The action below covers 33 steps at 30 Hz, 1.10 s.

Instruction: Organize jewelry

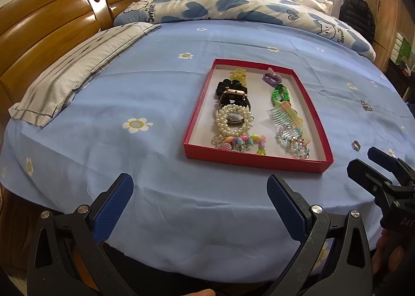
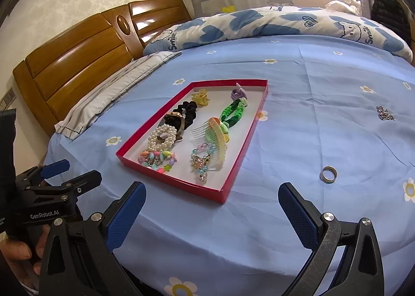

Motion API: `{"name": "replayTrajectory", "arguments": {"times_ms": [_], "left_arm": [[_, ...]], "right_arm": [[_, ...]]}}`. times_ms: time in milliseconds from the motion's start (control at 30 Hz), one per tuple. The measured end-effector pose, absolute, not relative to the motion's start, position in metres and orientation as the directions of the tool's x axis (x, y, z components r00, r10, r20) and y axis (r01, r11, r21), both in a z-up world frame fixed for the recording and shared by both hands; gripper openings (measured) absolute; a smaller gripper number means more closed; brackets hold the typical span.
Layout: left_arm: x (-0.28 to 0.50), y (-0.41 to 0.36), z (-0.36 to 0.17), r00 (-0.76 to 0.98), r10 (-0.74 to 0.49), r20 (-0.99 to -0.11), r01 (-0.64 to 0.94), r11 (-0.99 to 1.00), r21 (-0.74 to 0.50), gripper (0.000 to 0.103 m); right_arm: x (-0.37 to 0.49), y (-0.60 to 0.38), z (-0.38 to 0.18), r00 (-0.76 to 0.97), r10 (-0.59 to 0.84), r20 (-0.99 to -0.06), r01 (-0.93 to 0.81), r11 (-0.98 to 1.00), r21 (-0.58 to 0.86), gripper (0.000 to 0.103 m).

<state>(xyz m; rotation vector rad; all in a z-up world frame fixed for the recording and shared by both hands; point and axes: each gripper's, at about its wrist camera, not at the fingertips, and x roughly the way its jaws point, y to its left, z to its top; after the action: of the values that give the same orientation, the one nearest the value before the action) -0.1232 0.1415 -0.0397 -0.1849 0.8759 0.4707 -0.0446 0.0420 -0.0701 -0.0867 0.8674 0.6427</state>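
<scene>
Both grippers, left (image 1: pixel 199 200) and right (image 2: pixel 211 207), are held spread wide and empty over bare sheet (image 2: pixel 298 114) short of the tray (image 2: pixel 234 176) edge, while the ring (image 2: pixel 328 174) is seen just right of it.

"Smile" on the quilt (image 2: pixel 311 23), "GenRobot.AI" on the left gripper (image 2: pixel 64 174)

The bed sheet (image 2: pixel 311 103) is light blue with white, yellow-centred flowers. A red tray (image 2: pixel 179 181) with a white floor holds a black scrunchie (image 2: pixel 187 110), white pearl bracelet (image 2: pixel 162 138), green braided band (image 2: pixel 233 111), purple tie (image 2: pixel 238 93) and pastel beads (image 2: pixel 155 159). The quilt (image 2: pixel 285 22) is white with blue hearts.
</scene>
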Motion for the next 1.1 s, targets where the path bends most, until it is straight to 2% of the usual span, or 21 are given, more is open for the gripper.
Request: {"name": "replayTrajectory", "arguments": {"times_ms": [1100], "left_arm": [[-0.1144,0.1348,-0.0437,0.606,0.3,-0.737,-0.435,0.9,0.009,0.103]], "right_arm": [[-0.0425,0.0396,-0.0681,0.511,0.487,-0.708,-0.551,0.818,0.165,0.103]]}}
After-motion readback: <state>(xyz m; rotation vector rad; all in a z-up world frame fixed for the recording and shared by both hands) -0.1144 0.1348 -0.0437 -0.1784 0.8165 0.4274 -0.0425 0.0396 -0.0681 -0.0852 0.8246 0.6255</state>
